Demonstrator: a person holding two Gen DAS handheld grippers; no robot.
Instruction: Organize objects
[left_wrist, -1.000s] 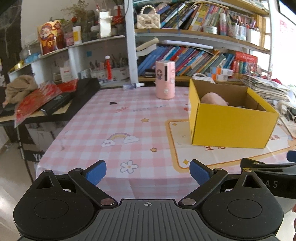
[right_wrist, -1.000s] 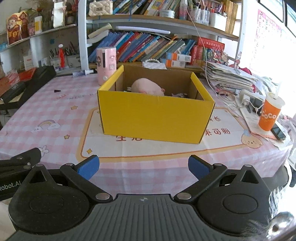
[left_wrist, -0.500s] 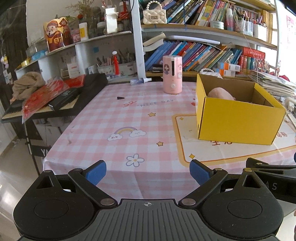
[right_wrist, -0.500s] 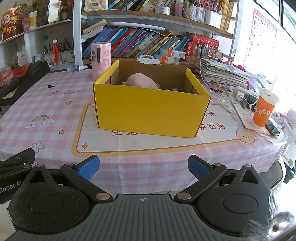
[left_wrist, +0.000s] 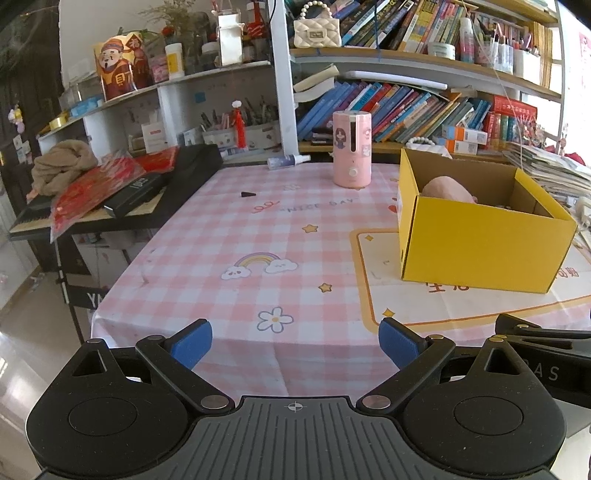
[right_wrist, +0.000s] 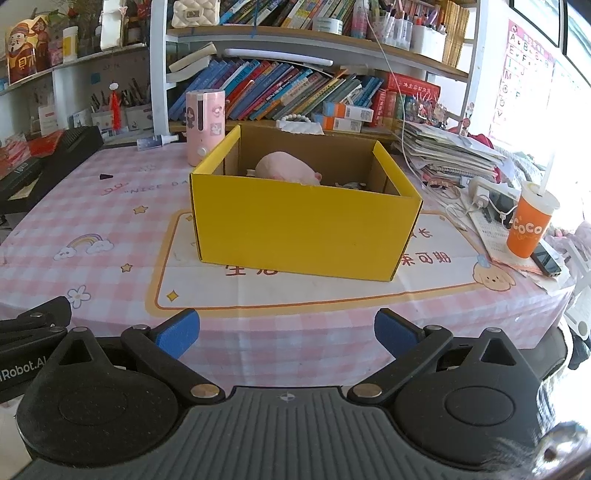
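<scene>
**Both tools empty at near edge; box partly filled**

Left tool (left_wrist: 294, 341): blue pads spread wide, nothing between them. It hangs just off the near edge of the desk (left_wrist: 258, 236), toward the near-left corner, touching nothing.

Right tool (right_wrist: 283, 334): pads likewise spread, empty. It is also held off the near edge, facing the yellow box (right_wrist: 303, 229) head-on.

Yellow box: open-topped, standing on the printed mat in the right half of the desk. Inside, a pink soft object (right_wrist: 286, 170) lies toward the far wall. A few small items sit beside it, too small to identify.

Loose on the cloth:
- pink cylinder (left_wrist: 351, 147), upright near the far edge, just left of the box's far-left corner, apart from it
- small spray bottle (left_wrist: 288, 161), lying at the far edge
- small dark triangular piece (left_wrist: 248, 194), left of the cylinder

Orange cup (right_wrist: 530, 225), phone and paper stacks crowd the right edge.

Progress (judgement): the desk's middle is mostly bare and the box holds several items, so the sorting looks largely done. Whether the cylinder, bottle and dark piece belong in the box cannot be told. With both tools open and drawn clear of the desk, no pick is in hand.
</scene>
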